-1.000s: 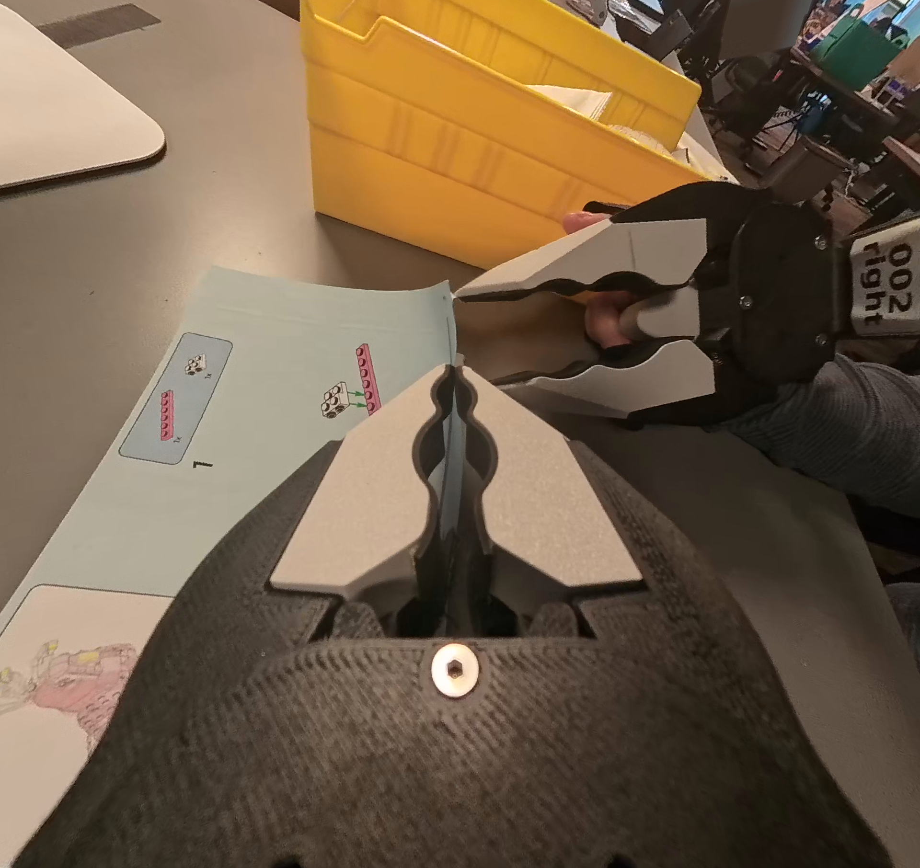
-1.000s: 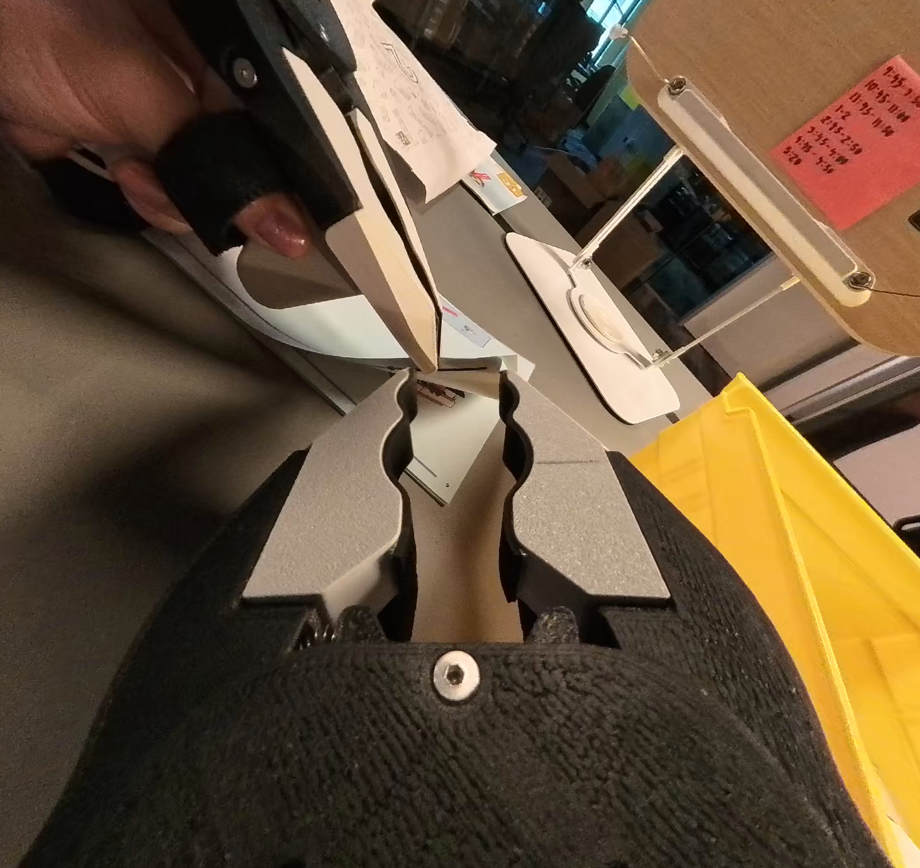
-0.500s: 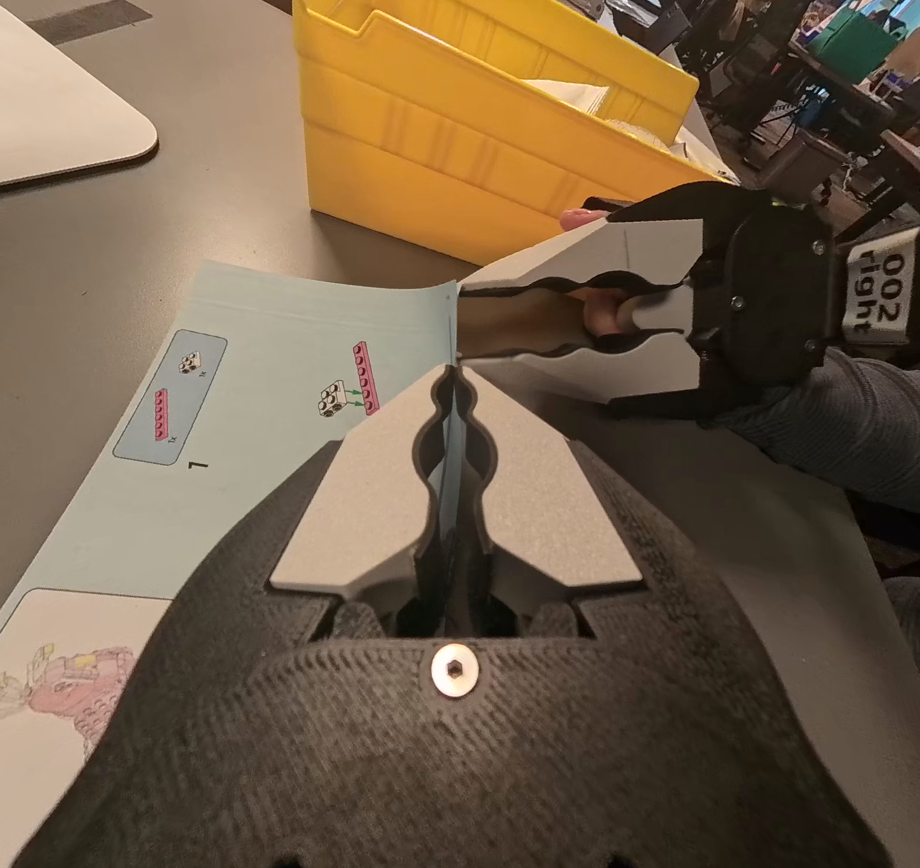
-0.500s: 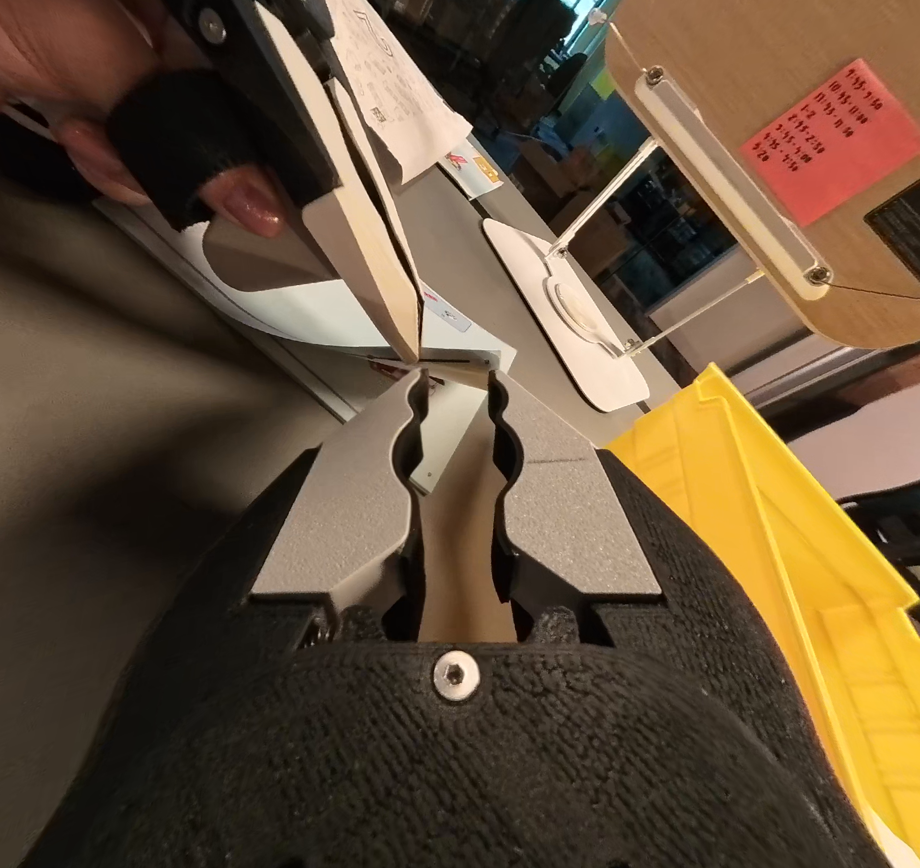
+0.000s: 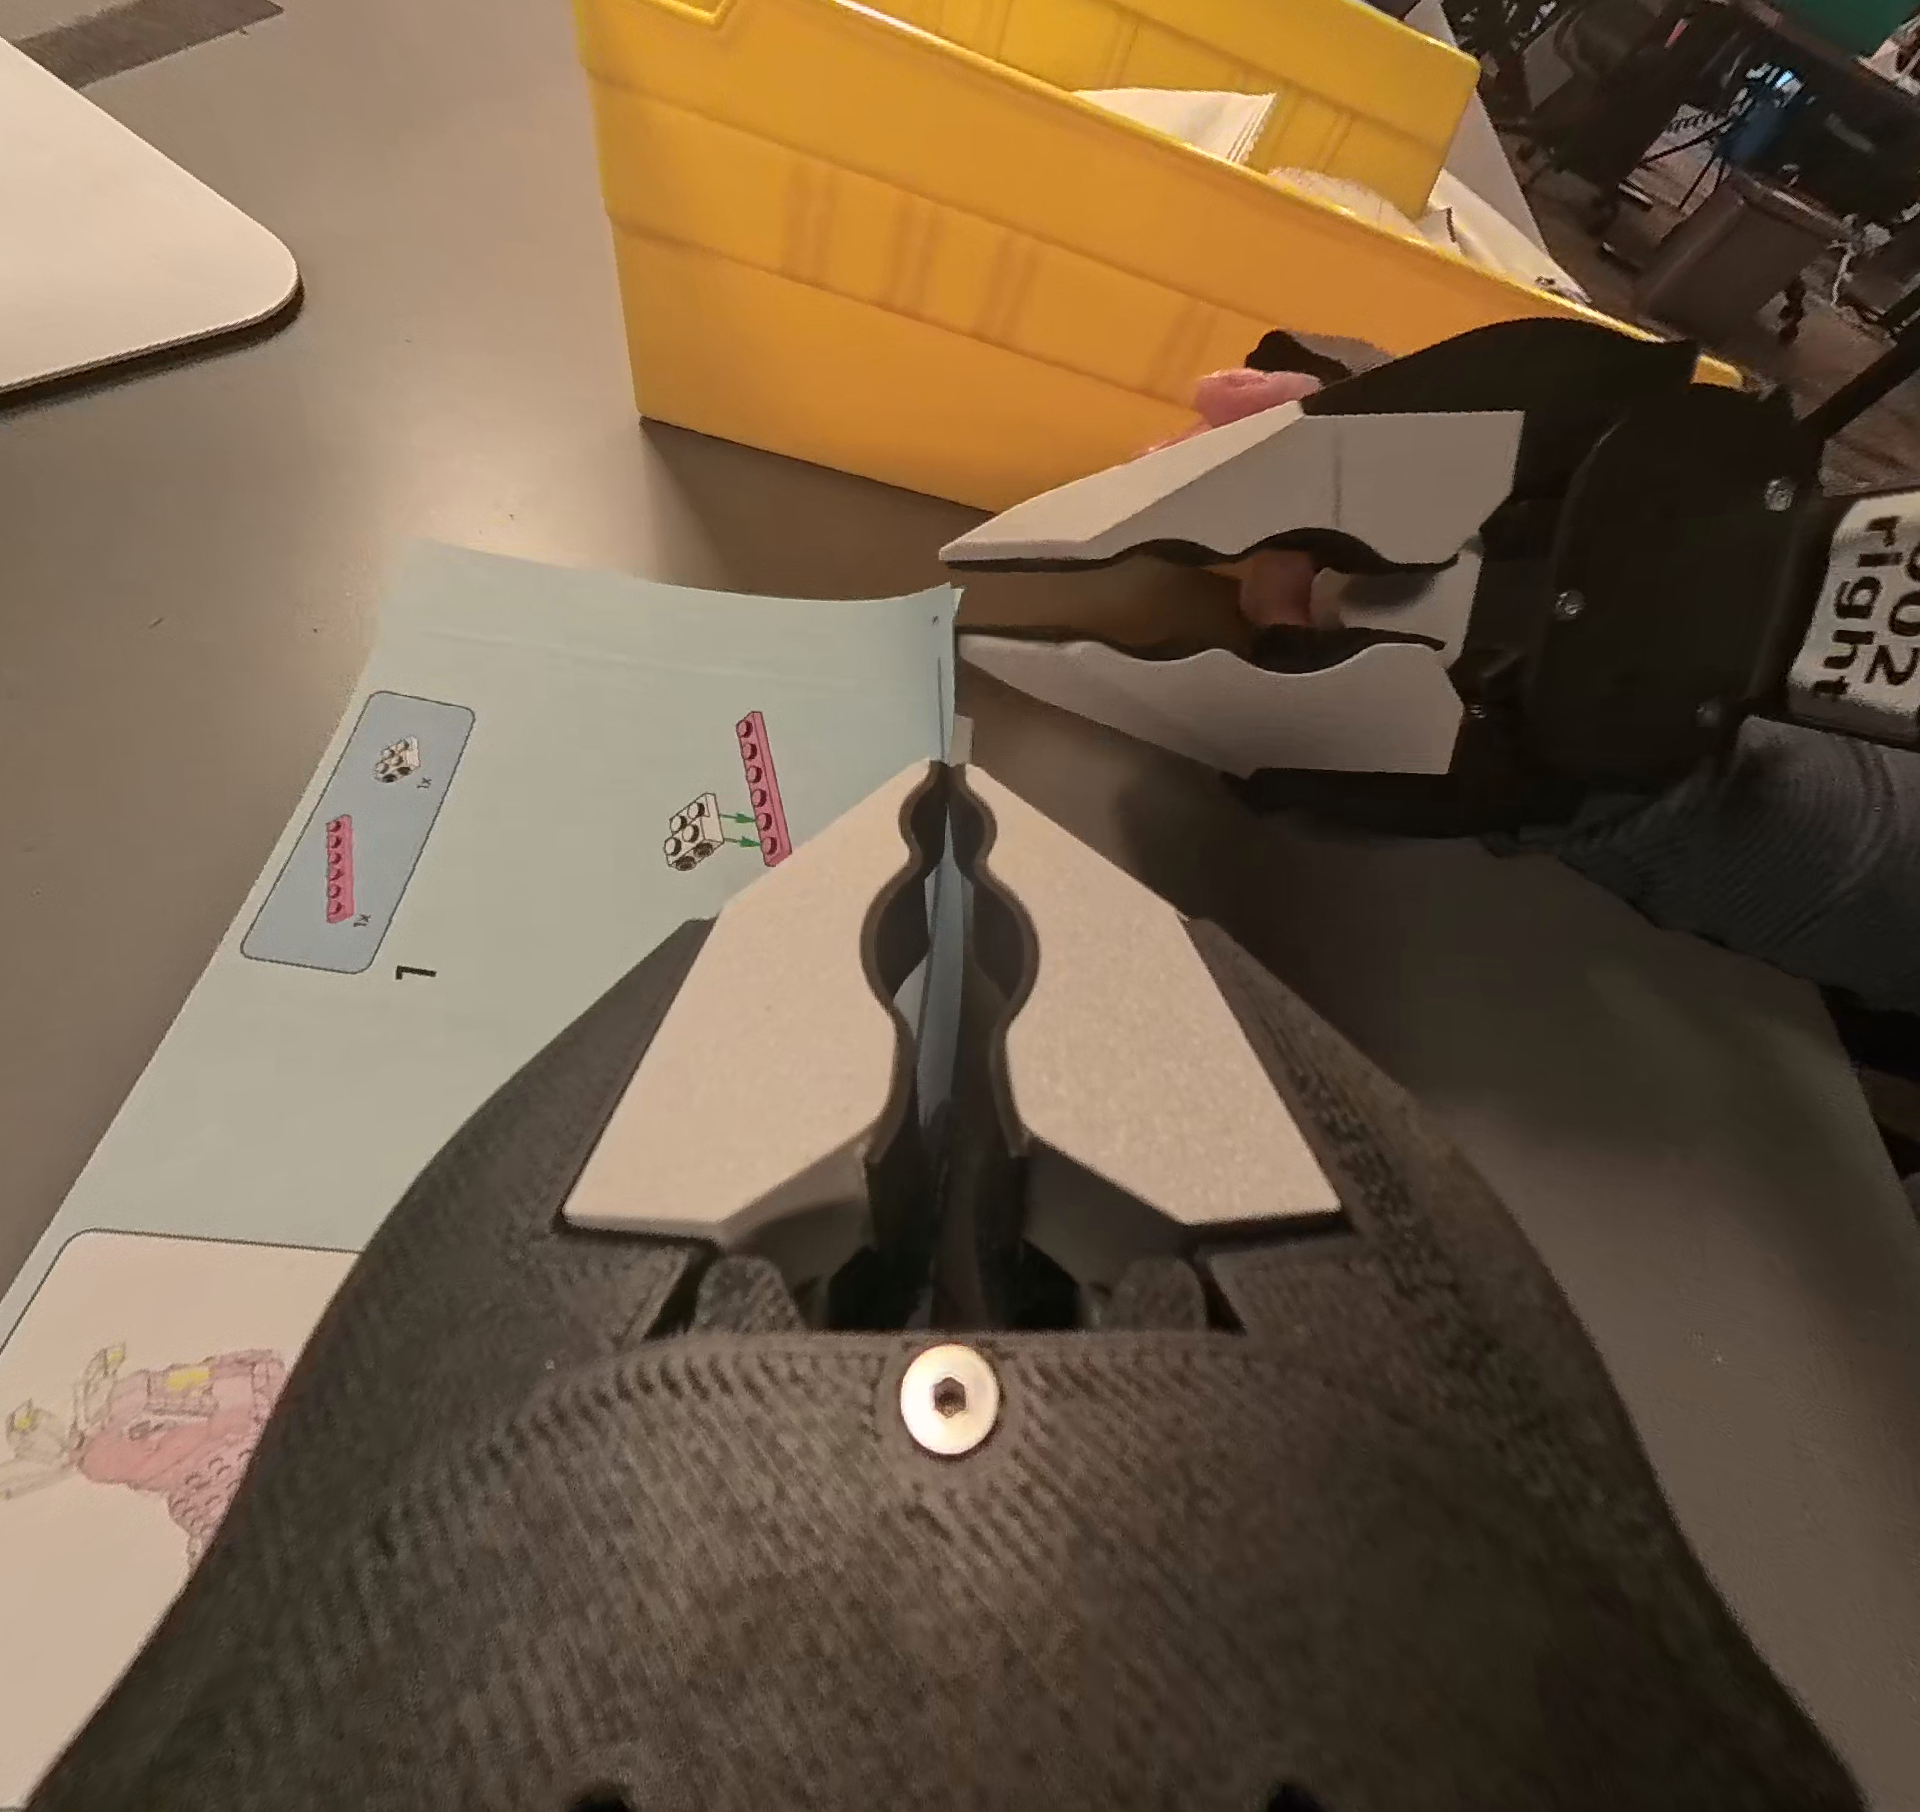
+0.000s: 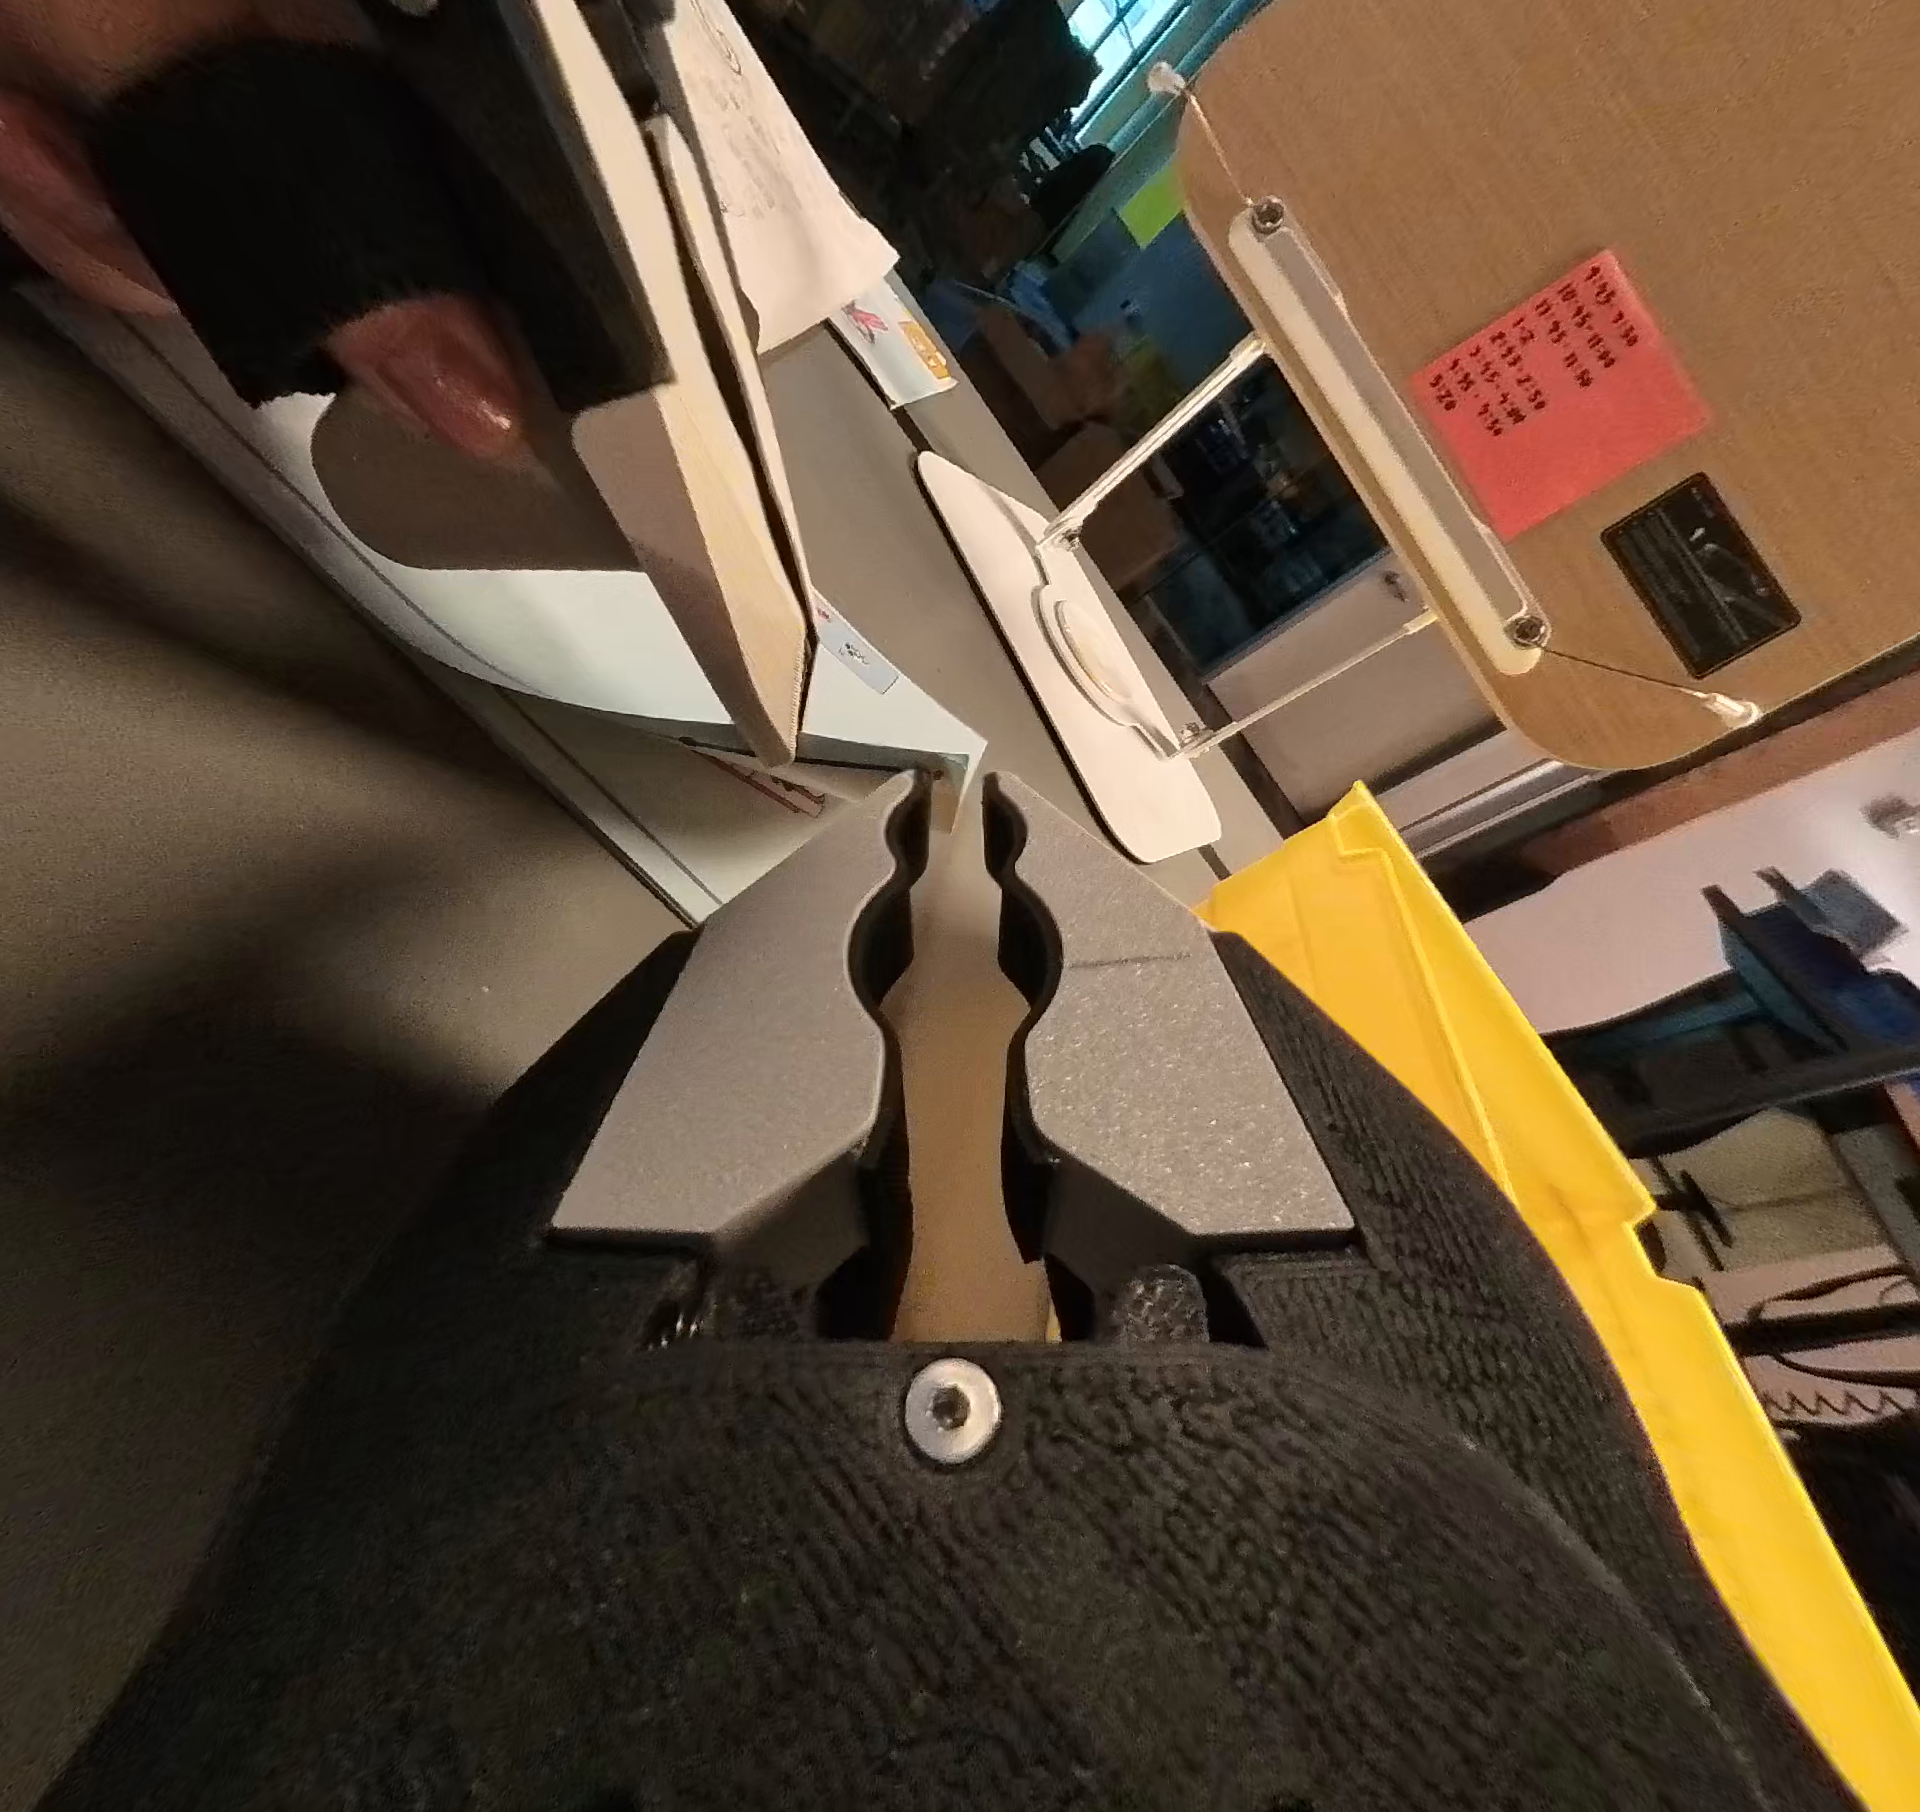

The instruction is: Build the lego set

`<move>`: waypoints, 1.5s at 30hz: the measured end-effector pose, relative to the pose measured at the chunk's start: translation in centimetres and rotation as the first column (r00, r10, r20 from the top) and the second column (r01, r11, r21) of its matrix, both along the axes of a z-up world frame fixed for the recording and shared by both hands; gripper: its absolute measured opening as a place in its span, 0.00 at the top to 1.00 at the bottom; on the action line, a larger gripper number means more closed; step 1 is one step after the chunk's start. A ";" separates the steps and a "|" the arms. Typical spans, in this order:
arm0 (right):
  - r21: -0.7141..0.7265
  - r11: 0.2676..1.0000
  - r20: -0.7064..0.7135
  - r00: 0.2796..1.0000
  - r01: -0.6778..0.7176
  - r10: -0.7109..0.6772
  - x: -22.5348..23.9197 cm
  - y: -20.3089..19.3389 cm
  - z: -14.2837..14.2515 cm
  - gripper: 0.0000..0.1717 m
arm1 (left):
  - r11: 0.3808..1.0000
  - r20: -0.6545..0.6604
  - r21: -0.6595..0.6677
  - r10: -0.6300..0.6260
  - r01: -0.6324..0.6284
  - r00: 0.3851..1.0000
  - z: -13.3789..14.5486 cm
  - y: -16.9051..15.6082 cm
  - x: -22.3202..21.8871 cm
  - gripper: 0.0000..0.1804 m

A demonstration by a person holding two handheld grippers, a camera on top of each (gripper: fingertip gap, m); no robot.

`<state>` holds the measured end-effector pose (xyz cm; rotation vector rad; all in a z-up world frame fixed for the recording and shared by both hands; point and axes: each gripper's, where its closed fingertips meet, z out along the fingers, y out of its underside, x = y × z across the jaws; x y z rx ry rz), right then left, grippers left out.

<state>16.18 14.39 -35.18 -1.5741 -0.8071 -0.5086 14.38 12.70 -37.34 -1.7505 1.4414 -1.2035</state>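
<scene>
Left gripper (image 5: 948, 775) clamped shut on booklet (image 5: 540, 754) page, lifting its right edge off table (image 5: 364, 328). Right gripper (image 6: 954, 788) narrowly parted at page corner, pads not pressing. Yellow bin (image 5: 935, 235) beyond, white pad (image 5: 94, 245) far left.

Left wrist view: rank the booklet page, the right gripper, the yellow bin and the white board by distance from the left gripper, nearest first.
1. Booklet page: clamped between the left gripper's shut fingers, spreading left.
2. Right gripper: just ahead, coming in from the right at the page's far corner.
3. Yellow bin: behind both, ahead on the table.
4. White board: far left edge.
</scene>
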 end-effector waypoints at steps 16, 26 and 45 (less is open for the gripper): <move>-0.042 0.998 0.015 0.999 -0.039 0.040 -0.5 -0.2 -0.8 1.00 | 1.000 -0.019 0.026 -0.005 0.006 1.000 -0.3 -0.1 0.0 1.00; -0.012 1.000 0.028 0.999 -0.020 0.020 -0.2 -0.1 -0.3 0.97 | 1.000 -0.021 0.027 -0.008 0.009 1.000 -0.4 -0.2 0.0 1.00; -0.036 0.999 0.074 0.997 -0.030 0.033 -0.2 -0.3 -1.0 1.00 | 0.997 -0.054 0.071 -0.025 0.029 0.998 -0.8 -0.4 0.0 1.00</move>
